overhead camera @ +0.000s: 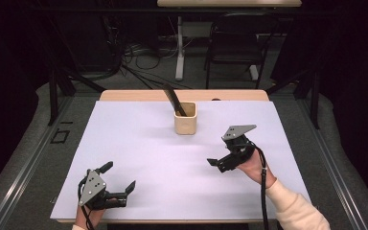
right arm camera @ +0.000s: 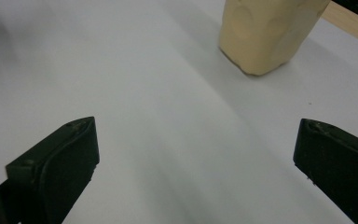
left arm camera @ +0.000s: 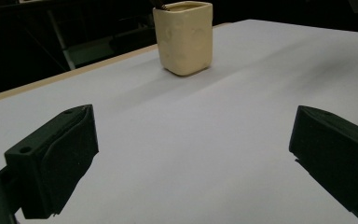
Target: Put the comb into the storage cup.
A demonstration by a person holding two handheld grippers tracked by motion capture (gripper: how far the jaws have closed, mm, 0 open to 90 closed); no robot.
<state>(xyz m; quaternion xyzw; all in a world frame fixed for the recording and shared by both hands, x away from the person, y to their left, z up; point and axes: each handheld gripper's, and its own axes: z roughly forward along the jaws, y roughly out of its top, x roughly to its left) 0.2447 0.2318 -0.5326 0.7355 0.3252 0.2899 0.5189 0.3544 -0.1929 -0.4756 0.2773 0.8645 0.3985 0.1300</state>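
Left claw [overhead camera: 119,177] and right claw [overhead camera: 219,159] gape empty; unlabelled cup [overhead camera: 185,118] beyond.

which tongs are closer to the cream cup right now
Right. The right tongs hover open just in front and to the right of the cream cup; the left tongs sit open near the table's front left, much farther away.

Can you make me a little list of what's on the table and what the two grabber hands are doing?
table cover: white sheet over a wooden table
cup: cream-coloured cup, upright, toward the far middle of the sheet
in the cup: a dark tool leaning out to the left; I cannot tell what kind
left gripper: near the front left corner, jaws wide open, holding nothing
right gripper: right of the middle, nearer the cup, jaws wide open, holding nothing
touching the cup: neither gripper
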